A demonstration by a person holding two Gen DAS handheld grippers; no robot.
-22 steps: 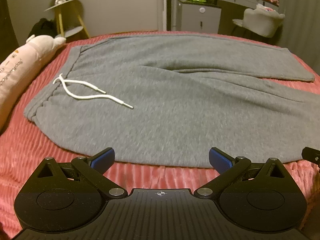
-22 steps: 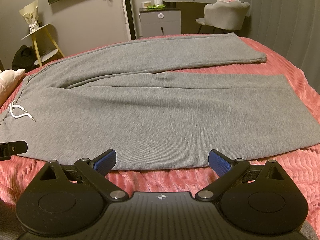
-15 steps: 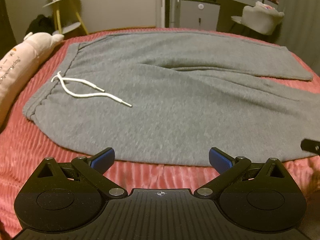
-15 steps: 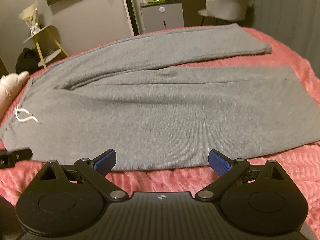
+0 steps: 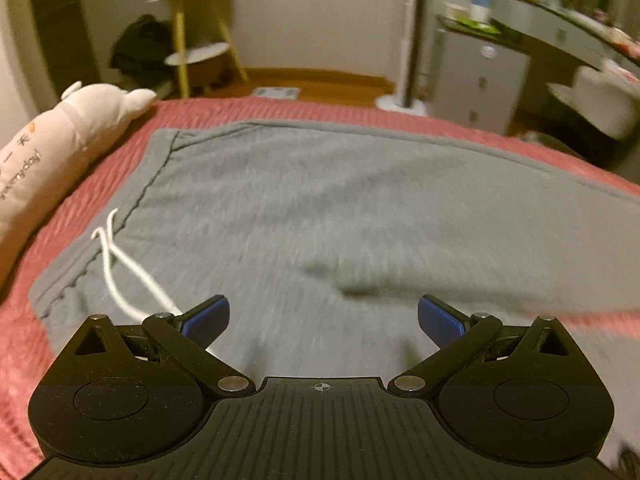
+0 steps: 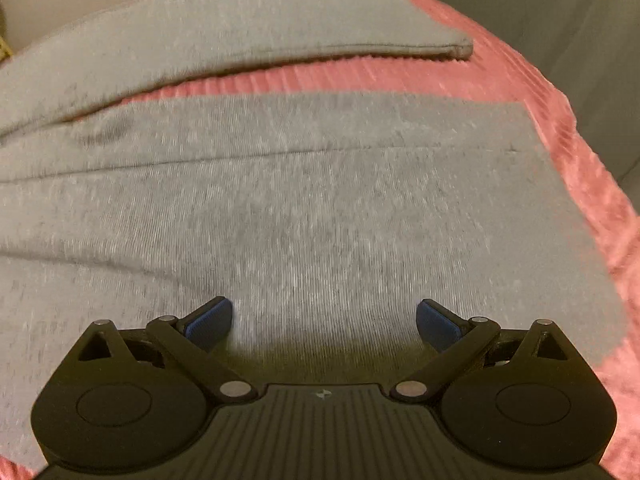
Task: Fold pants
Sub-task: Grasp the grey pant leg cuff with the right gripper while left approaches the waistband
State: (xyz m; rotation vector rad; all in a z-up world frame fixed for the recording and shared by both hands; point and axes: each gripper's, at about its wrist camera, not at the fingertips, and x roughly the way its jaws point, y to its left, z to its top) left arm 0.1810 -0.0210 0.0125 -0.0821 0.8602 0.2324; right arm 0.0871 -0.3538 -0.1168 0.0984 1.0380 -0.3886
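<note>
Grey sweatpants [image 5: 320, 208] lie spread flat on a pink ribbed bedspread [image 5: 280, 110]. Their waistband is at the left with a white drawstring [image 5: 120, 264] trailing toward my left gripper [image 5: 323, 322], which is open and hovers over the hip area with nothing between its blue pads. In the right wrist view the near leg [image 6: 320, 216] fills the frame and the far leg [image 6: 248, 28] lies apart behind it, with bedspread [image 6: 360, 76] showing between them. My right gripper [image 6: 324, 322] is open above the near leg, holding nothing.
A pale pink plush pillow [image 5: 52, 152] lies along the bed's left edge. Beyond the bed stand a yellow-legged side table [image 5: 200, 40], a grey drawer cabinet [image 5: 476, 76] and a grey chair [image 5: 600, 100]. The bed drops off at the right [image 6: 600, 184].
Both grippers have moved forward from the near bed edge to over the pants. The left view now sits closer to the waistband, the right closer to the leg cuffs. Both stayed open.
</note>
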